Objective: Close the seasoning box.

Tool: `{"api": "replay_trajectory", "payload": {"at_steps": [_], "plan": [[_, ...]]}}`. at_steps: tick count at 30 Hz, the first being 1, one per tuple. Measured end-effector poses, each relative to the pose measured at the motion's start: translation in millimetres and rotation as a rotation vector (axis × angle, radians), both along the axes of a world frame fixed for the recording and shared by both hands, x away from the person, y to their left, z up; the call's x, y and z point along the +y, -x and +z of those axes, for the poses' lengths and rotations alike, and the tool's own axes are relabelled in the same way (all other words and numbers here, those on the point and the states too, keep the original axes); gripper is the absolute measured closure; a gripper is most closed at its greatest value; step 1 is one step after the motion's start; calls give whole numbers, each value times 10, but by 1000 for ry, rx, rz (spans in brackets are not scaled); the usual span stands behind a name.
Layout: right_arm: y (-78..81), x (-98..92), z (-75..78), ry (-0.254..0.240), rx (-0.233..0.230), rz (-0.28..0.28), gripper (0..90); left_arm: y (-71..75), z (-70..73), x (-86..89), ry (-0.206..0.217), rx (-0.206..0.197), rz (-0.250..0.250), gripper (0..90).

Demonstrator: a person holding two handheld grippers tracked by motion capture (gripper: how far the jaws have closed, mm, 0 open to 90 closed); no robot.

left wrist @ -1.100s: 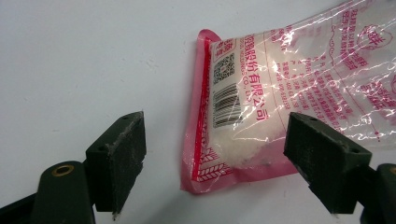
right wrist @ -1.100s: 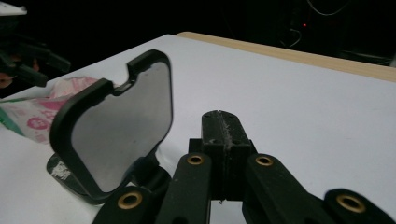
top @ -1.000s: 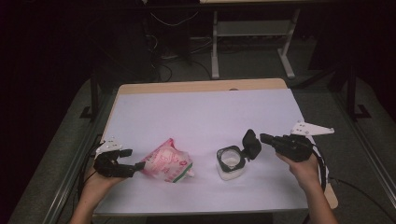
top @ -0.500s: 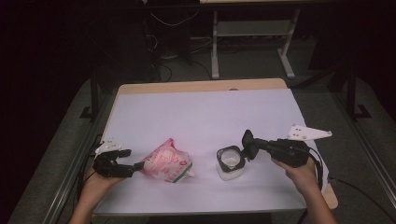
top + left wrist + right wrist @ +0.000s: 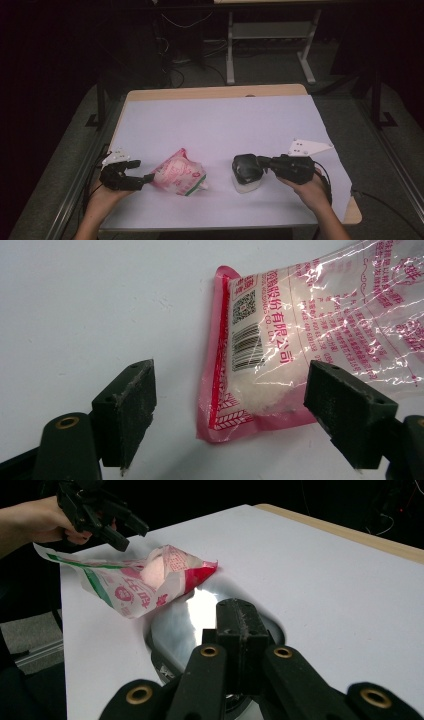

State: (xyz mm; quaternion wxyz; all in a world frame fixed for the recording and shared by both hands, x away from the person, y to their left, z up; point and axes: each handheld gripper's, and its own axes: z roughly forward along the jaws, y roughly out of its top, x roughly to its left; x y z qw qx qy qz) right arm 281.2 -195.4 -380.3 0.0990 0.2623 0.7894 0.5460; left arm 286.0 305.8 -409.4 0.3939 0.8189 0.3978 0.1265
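Left gripper (image 5: 145, 179): jaws spread wide, holding nothing; the pink bag (image 5: 300, 335) lies flat with its sealed end between them, touching neither pad. Right gripper (image 5: 245, 167): jaws fully closed on a dark lid, directly over the white jar (image 5: 246, 186).

surface: (image 5: 220, 125) white sheet over a wooden top, a tan edge showing at the far side and the near right corner
bag: (image 5: 178, 173) pink and clear printed packet with white grains inside, lying near the front left, crumpled
jar: (image 5: 246, 184) small pale container, front right of centre, standing just right of the bag and apart from it
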Motion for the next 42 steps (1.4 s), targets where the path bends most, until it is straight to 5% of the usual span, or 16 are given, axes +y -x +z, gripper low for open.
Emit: {"api": "replay_trajectory", "payload": {"at_steps": [10,22,34,42], "plan": [[-38,-158,-51,-5,13,-81,898,-10,4,-5,-11,5,1,206],[-172,-493,-160,11,33,-275,475,-3,-3,3,7,-1,-15,205],[-259,-706,-346,53,33,-384,263,-7,-19,7,5,-4,-25,205],[-334,-769,-545,104,70,-418,227,-17,-53,12,12,1,-16,205]]}}
